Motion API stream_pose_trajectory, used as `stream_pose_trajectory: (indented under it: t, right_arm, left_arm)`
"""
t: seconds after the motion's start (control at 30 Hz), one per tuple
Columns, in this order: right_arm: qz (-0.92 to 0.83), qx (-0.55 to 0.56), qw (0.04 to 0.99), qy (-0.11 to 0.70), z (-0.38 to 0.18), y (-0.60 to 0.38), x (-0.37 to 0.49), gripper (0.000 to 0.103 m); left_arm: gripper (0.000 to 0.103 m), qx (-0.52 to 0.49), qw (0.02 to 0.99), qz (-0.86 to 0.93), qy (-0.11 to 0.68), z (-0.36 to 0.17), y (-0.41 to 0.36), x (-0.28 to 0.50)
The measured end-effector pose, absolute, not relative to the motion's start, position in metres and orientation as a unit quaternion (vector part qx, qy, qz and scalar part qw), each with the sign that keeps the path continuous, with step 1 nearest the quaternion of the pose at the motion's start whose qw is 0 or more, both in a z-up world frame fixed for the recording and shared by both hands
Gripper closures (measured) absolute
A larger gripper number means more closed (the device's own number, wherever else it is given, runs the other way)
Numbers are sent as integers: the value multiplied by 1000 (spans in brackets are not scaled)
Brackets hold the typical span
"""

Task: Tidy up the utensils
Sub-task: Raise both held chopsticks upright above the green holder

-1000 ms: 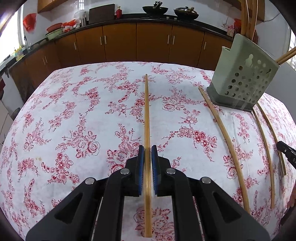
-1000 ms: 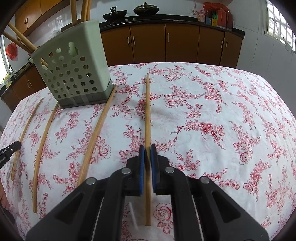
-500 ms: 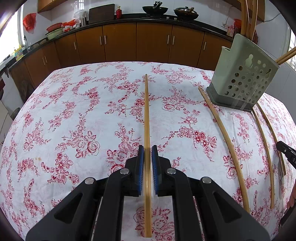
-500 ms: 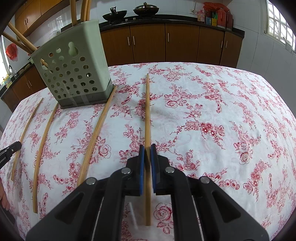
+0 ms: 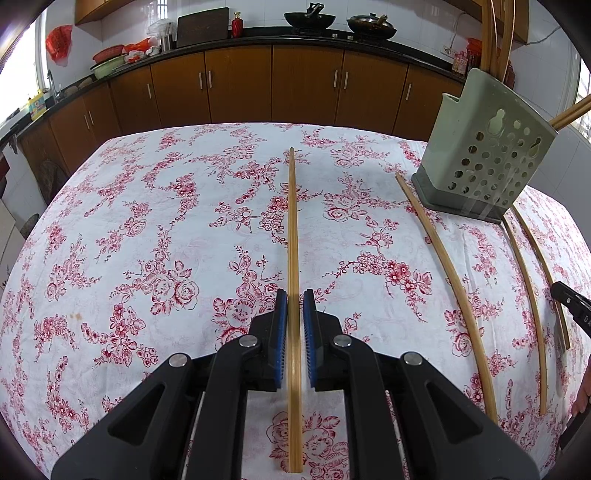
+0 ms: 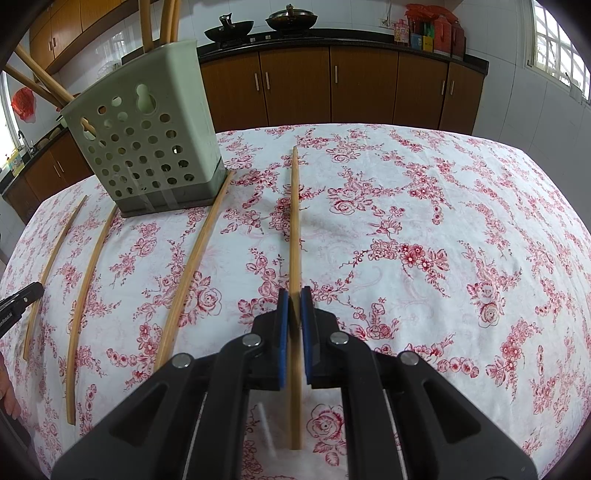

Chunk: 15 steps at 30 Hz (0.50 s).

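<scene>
Chopsticks already stand in the green holder [image 6: 147, 147], up-left of the right tongs [image 6: 294, 295]. Right tongs clamp one chopstick [image 6: 294, 221]; left tongs [image 5: 294, 299] narrow around another chopstick [image 5: 293, 229]. Three loose sticks [image 6: 192, 266] remain on the counter [image 6: 443, 221] between the two tongs: judged partway done.

Chopsticks standing in the green holder [image 6: 155, 147]: upper ends cut off by the top edge in both wrist views, lower parts hidden behind the perforated wall, count not discernible. Other gripper [image 5: 572, 310]: only a black tip enters at the right edge of the left wrist view and at the left edge of the right wrist view, its printed lettering too small to read; a sliver of a hand [image 6: 7, 391] shows below it, the rest out of frame. Held chopstick [image 6: 294, 229]: the stretch between the blue pads [image 6: 282, 332] is blurred in the right wrist view; jars on the counter [image 6: 424, 33] are too small to identify.
</scene>
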State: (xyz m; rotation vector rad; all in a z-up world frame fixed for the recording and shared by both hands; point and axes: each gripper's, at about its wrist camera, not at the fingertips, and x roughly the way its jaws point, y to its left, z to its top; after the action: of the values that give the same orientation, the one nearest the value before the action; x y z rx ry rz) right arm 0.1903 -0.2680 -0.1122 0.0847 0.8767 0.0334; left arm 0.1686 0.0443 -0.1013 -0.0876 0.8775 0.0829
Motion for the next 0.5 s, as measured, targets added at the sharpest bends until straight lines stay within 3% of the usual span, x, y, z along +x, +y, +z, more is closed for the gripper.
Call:
stream_pose_trajectory:
  t: [0.5]
  right_arm:
    - [25,53,906,419,-109,-274,164,95]
  left_arm:
    - [96,-21,902,38,430,-101,38,139]
